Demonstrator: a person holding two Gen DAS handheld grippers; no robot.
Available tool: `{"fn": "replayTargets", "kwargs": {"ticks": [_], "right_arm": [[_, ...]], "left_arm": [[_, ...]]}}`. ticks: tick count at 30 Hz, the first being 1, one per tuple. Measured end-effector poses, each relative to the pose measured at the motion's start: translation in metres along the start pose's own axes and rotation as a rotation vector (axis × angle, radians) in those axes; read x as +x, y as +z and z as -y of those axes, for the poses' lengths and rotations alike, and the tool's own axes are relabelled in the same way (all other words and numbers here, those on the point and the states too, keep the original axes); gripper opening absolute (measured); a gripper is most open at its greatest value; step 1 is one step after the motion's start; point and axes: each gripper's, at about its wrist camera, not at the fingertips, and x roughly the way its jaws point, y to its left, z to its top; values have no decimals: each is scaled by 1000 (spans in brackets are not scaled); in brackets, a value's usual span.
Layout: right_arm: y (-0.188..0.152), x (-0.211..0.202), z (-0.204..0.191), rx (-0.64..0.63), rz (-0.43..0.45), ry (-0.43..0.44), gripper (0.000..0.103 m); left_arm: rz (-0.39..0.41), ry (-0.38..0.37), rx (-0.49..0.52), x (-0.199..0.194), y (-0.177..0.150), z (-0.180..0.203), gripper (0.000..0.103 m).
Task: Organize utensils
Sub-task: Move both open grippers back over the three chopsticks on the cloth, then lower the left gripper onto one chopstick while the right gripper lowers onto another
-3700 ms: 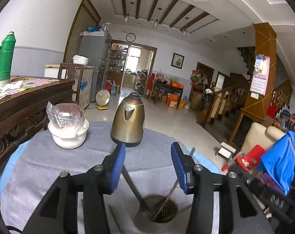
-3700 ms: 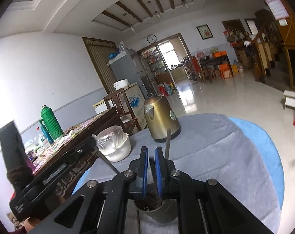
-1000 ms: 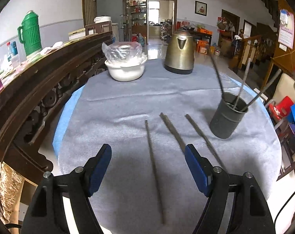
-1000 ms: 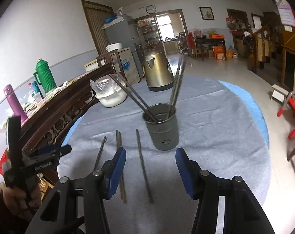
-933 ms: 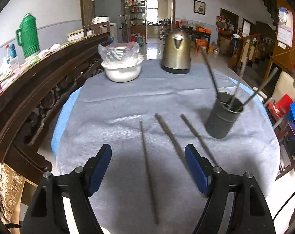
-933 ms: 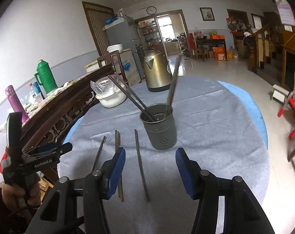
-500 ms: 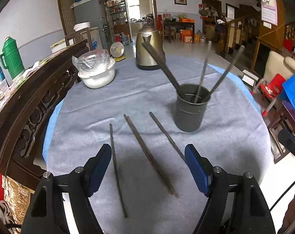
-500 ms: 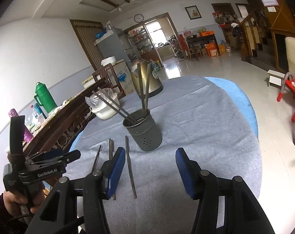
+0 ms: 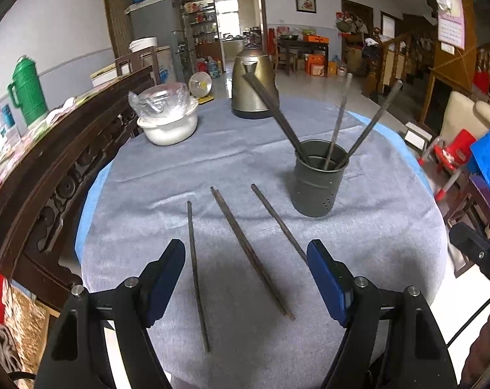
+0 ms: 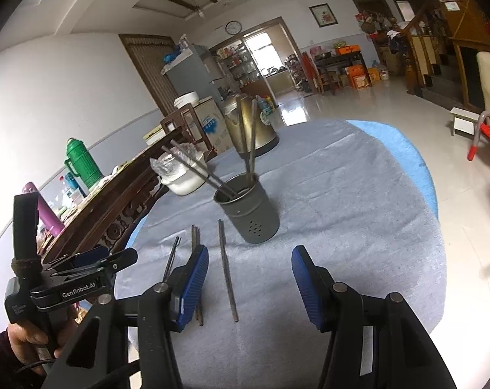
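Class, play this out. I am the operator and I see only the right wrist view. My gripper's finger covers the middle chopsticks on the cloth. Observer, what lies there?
Observer: The left wrist view shows them whole: a pair of chopsticks lying side by side and touching.
Operator: Is the left gripper holding anything?
Observer: No. The left gripper is open and empty, above the near end of that pair.
Operator: Anything my kettle hides?
Observer: A small fan stands beyond the table, left of the kettle.

left wrist: above table edge, facing holder [image 9: 319, 178] | right wrist: same, rightward | shared: holder [image 10: 248, 209]
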Motion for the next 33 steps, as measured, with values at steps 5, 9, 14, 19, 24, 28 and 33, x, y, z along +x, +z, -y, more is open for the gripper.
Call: {"fn": "replayTargets", "kwargs": {"ticks": [5,9,14,19,24,28,33], "right_arm": [[-3,15,-19,-33,-44,23,58],[-8,25,-33,-55,-70,35,58],[-11,35,-45,-68,-101,40,58],[-13,40,-52,-81,-120,33,58],[-11,42,-54,-76,-124,31,58],[-3,47,-53,-71,-118,39,58],[9,57,-53,-52,-115,60,58]], "left_arm": [[-5,7,-57,2,-9,-19,78],[-17,7,-103,6,-15,-36,78],[-17,12,-136,10,-20,-52,78],[-30,2,-156,16,-28,-60,78],[-44,6,-171,19,-35,-66,78],[-44,21,-174,16,-38,-71,78],[-53,34,-197,17,-42,-82,78]]}}
